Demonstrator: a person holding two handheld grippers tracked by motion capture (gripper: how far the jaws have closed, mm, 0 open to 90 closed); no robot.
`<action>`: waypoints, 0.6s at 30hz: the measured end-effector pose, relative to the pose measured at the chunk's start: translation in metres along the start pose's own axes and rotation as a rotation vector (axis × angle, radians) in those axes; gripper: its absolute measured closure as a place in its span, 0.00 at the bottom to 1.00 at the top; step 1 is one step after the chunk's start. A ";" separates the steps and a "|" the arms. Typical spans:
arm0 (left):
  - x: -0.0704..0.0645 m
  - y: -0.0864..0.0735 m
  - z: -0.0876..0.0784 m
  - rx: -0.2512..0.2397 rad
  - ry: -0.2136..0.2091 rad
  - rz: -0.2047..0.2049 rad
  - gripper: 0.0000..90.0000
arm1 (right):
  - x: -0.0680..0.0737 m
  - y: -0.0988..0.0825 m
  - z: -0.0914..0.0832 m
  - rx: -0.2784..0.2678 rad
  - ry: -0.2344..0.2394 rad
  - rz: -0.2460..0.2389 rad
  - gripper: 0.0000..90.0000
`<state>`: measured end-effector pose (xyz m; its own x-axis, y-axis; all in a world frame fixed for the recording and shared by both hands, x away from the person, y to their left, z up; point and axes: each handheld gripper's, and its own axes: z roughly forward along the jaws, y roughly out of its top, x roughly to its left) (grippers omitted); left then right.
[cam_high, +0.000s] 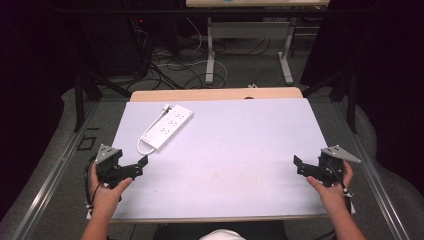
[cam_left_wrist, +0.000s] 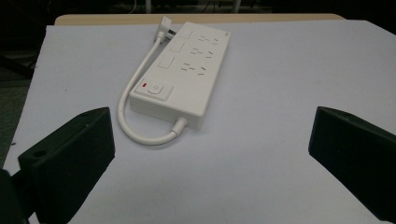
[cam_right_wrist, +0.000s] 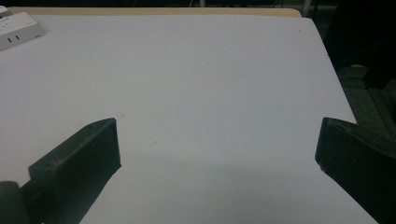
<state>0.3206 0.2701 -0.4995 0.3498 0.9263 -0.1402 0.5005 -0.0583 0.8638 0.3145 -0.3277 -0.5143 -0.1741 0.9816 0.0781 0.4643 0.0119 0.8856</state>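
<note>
Dark room w/ black drapes both sides, tangled cables on the floor (cam_high: 180, 65) and a white-legged desk (cam_high: 250, 50) far behind. Up front, a wooden table covered by a pale lavender-white sheet (cam_high: 235, 155), wood edge showing at the far side.

White rectangular plastic power strip (cam_high: 167, 127) lies flat on the sheet, far-left area, set diagonally; its short white cord (cam_high: 142, 145) loops off the near end and runs along the left side to the plug at the far end. Small red mark by the switch, prob. an indicator, too small to be sure.

Left gripper (cam_high: 134, 170) held at the sheet's near-left edge, forearm coming up from the bottom, hand wrapped on the grip, jaws wide apart, nothing between them, pointing right and slightly far twd the strip, near it but not touching. Right gripper (cam_high: 303, 167) mirrors it at the near-right edge, pointing left, jaws also spread wide over bare sheet, well apart from the strip.
</note>
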 end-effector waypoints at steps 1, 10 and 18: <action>0.000 0.000 0.000 0.000 0.000 0.000 0.00 | 0.000 0.000 -0.001 0.014 -0.003 0.002 0.00; -0.001 -0.002 0.000 0.001 0.000 -0.001 0.00 | 0.003 0.002 -0.004 -0.007 -0.016 -0.010 0.00; -0.003 -0.003 0.000 0.008 0.007 0.000 0.03 | 0.007 0.001 -0.001 -0.012 -0.015 -0.039 0.00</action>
<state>0.3180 0.2676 -0.5019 0.3444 0.9287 -0.1371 0.5070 -0.0611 0.8598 0.3127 -0.3210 -0.5121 -0.1788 0.9832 0.0372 0.4471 0.0475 0.8932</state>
